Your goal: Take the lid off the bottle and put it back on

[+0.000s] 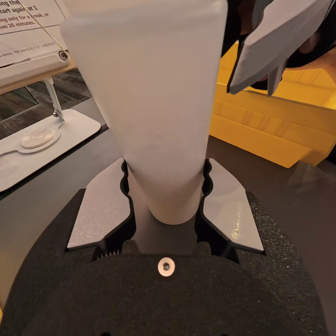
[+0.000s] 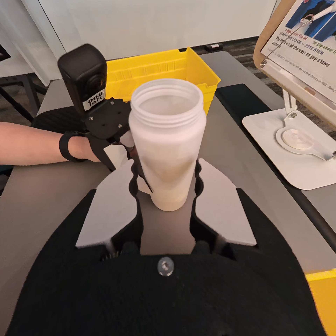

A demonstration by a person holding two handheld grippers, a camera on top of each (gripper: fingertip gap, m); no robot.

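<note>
- A white bottle [image 2: 167, 145] is seen upright on the grey counter [image 2: 236, 181], directly ahead of the jaws and between their tips; its threaded mouth is uncovered.
- The right gripper [image 2: 165, 174] is held with its jaws apart; contact between the tips and the bottle cannot be made out.
- The left gripper [image 2: 131, 143] is seen left of the jaws, pressed against the bottle's side, gripped by a hand [image 2: 83, 149] wearing a black wristband.
- A yellow bin [image 2: 163, 71] is placed beyond the bottle.
- A white stand [image 2: 291, 145] carrying an instruction sheet is set to the right of the jaws.
</note>
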